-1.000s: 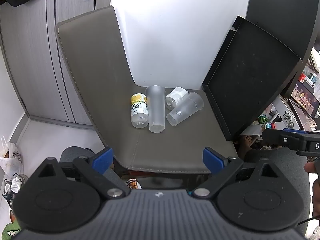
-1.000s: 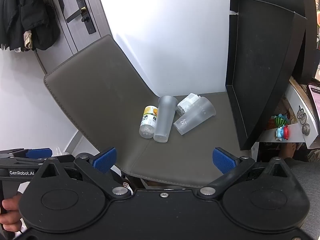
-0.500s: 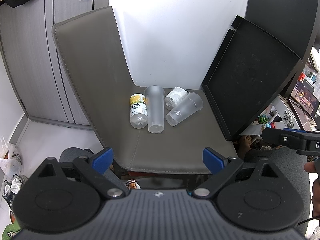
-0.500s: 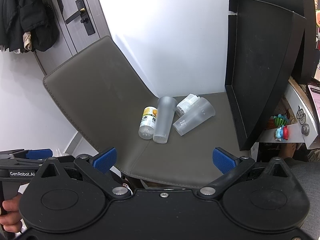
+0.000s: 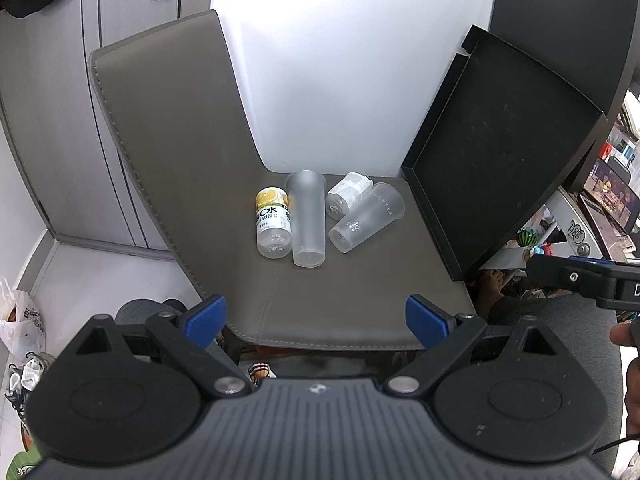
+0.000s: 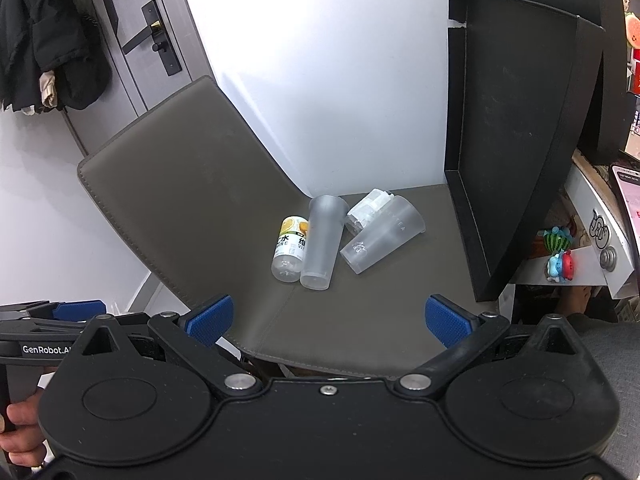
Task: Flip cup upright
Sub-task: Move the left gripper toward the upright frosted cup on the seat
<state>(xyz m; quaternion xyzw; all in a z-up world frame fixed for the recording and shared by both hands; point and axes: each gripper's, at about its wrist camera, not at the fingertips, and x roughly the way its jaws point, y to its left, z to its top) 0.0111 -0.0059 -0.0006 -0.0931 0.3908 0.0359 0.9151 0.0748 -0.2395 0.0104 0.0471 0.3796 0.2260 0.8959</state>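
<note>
Two frosted cups are seen lying on their sides on the grey chair seat [image 5: 360,300], towards its back edge. The tall cup [image 5: 306,218] is laid with its base towards the front edge, touching a small yellow-labelled bottle [image 5: 273,222] on its left. The shorter cup [image 5: 367,217] is tilted diagonally nearer the right edge, resting against a white-wrapped bottle [image 5: 346,194]. A black tray [image 5: 500,152] is propped along the seat's right edge. The left gripper [image 5: 316,316] and right gripper [image 6: 327,318] are held wide open, empty, before the front edge.
</note>
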